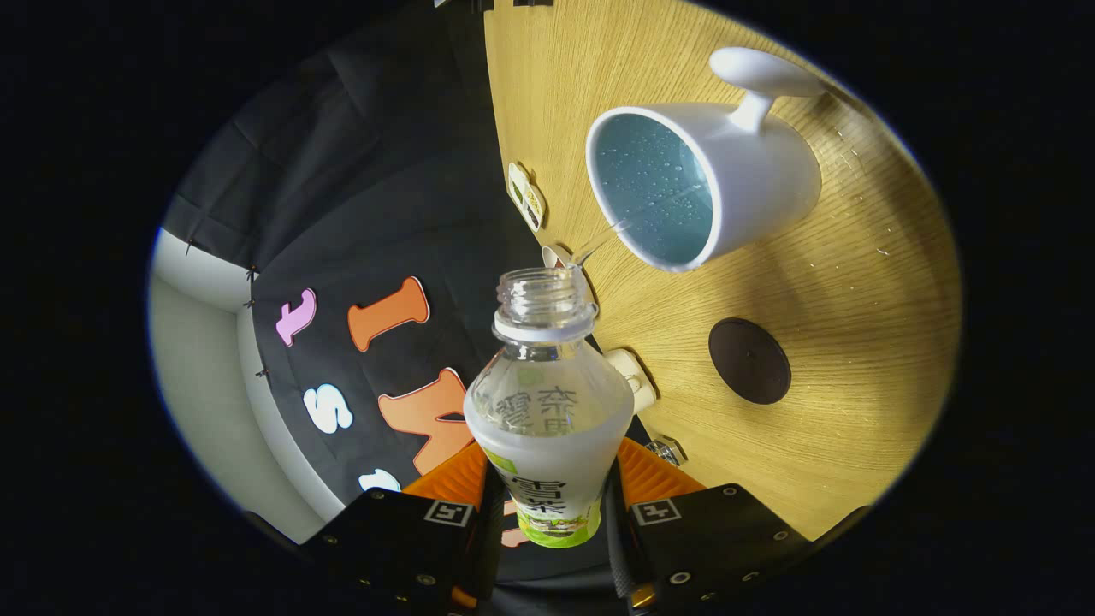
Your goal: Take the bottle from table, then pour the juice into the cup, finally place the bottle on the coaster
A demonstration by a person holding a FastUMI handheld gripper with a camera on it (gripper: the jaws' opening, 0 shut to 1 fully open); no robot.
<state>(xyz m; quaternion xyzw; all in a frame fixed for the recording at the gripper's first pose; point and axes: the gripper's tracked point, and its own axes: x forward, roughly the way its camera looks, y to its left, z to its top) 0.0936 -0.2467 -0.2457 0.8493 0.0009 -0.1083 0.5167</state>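
**Mid-pour, coaster step left**

So, my gripper [552, 496] has both fingers clamped on the bottle [547, 402], one on each side of its lower body. Pick-up done. Bottle is tipped, open mouth toward the white cup [736, 184] just beyond, thin clear stream running in. I judge pouring underway. Dark round coaster [749, 360] sits bare on the table [855, 342] near the cup; placing remains.
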